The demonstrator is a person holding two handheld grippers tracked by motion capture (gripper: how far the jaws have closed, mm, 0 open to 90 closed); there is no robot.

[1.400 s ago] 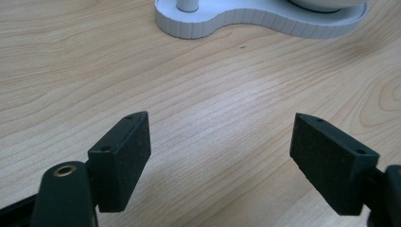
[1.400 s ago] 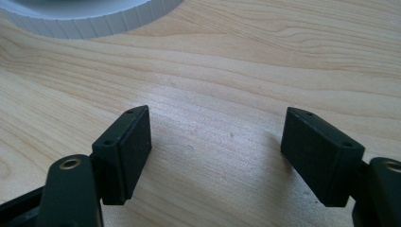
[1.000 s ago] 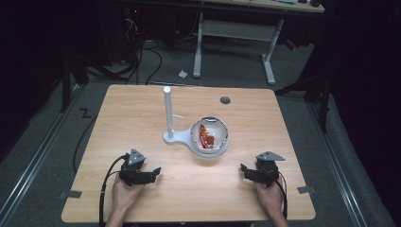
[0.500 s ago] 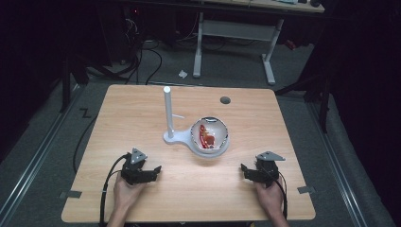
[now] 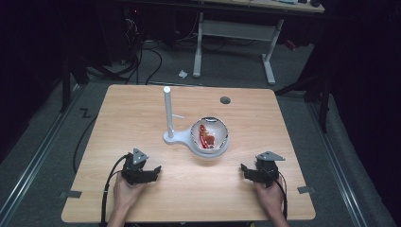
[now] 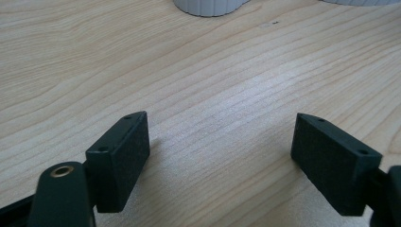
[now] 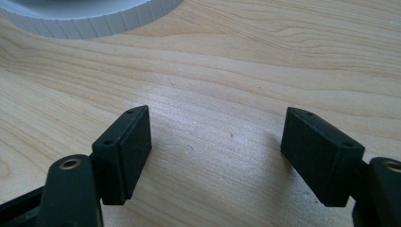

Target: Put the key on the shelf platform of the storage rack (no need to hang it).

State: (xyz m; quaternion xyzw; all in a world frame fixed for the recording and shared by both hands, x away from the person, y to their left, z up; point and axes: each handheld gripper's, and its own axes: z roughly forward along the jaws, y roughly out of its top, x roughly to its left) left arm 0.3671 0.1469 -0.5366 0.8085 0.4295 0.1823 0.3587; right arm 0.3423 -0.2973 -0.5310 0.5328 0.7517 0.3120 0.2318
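A shiny bowl (image 5: 210,137) with red pieces inside sits mid-table, touching the round base of a white stand with an upright post (image 5: 168,113). My left gripper (image 5: 152,171) rests low on the table near the front left, held in a hand and aimed toward the bowl. Its jaws (image 6: 220,130) are open and have just spread a little wider, with bare wood between them. My right gripper (image 5: 246,171) lies at the front right, also open over bare wood (image 7: 217,125). A white ribbed edge (image 7: 85,19) shows ahead of the right gripper, and another white ribbed edge (image 6: 208,5) ahead of the left.
The wooden table (image 5: 142,109) has a dark round cable hole (image 5: 225,100) near its far edge. Cables trail from both grippers off the front edge. A white-legged desk (image 5: 234,33) stands on the floor beyond, with cables around it.
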